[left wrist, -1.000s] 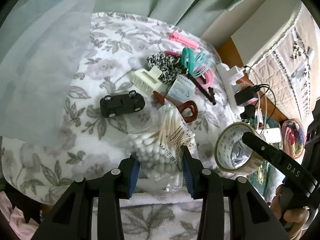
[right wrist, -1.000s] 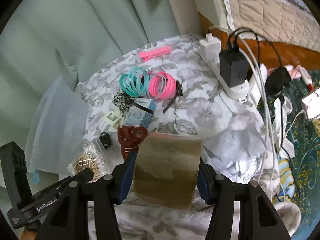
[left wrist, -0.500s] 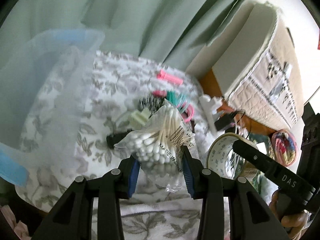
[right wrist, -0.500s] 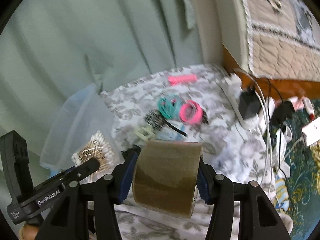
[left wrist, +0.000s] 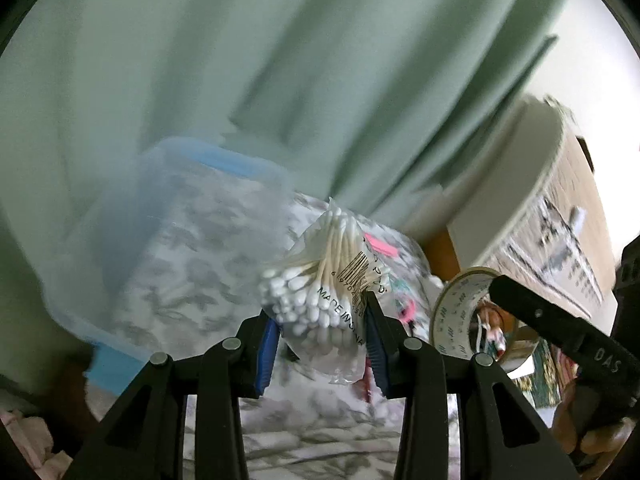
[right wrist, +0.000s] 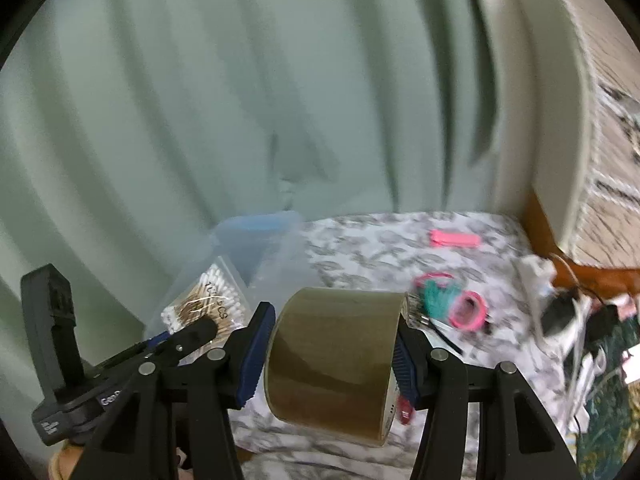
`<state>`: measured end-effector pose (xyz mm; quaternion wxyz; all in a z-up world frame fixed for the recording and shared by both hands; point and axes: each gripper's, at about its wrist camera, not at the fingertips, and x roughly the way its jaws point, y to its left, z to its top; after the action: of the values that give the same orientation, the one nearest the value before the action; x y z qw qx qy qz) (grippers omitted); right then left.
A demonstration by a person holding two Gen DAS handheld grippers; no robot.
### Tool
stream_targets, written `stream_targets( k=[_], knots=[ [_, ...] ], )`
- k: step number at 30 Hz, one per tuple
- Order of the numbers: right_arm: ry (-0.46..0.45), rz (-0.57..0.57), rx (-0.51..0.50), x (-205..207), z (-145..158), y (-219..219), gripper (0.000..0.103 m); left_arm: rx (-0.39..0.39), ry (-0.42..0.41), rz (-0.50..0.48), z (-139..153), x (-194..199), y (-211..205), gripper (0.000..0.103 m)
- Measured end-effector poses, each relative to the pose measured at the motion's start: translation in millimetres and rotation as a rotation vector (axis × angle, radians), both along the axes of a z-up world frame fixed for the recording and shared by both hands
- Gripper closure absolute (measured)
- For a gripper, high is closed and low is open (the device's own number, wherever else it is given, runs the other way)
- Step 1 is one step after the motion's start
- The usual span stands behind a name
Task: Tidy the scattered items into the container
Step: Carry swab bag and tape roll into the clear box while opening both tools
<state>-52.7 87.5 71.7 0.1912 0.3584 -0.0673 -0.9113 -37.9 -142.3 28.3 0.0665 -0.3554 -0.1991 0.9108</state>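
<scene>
Bag of cotton swabs (left wrist: 324, 280): clear plastic, white tips, barcode, "MADE IN" print readable; clamped between blue pads of left gripper (left wrist: 320, 344), held above floral cloth (left wrist: 320, 432), beside translucent blue-rimmed container (left wrist: 180, 240). Roll of brown tape (right wrist: 336, 360) gripped flat-side-on by right gripper (right wrist: 332, 360), raised over cloth. Grippers held side by side. "DAS" seen on right gripper body. Pink clip (right wrist: 456, 239), hair ties (right wrist: 452, 308) left on cloth.
</scene>
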Motion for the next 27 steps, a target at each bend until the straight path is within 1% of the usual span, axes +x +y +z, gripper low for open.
stream_targets(
  k=[5, 9, 15, 20, 27],
  knots=[
    [-0.004, 0.081, 0.011, -7, 2, -39, 0.045, 0.01, -0.007, 0.079, -5, 7, -35, 0.062],
    [-0.007, 0.145, 0.019, -13, 4, -71, 0.045, -0.003, -0.021, 0.131, -12, 9, -57, 0.062],
    [-0.017, 0.218, 0.034, -23, 1, -108, 0.045, -0.001, -0.046, 0.171, -24, 9, -80, 0.062],
    [-0.033, 0.27, 0.055, -31, -10, -134, 0.045, 0.005, -0.073, 0.196, -33, 6, -93, 0.062],
    [-0.081, 0.295, 0.061, -51, -27, -157, 0.045, 0.006, -0.106, 0.219, -41, -1, -107, 0.062]
  ],
)
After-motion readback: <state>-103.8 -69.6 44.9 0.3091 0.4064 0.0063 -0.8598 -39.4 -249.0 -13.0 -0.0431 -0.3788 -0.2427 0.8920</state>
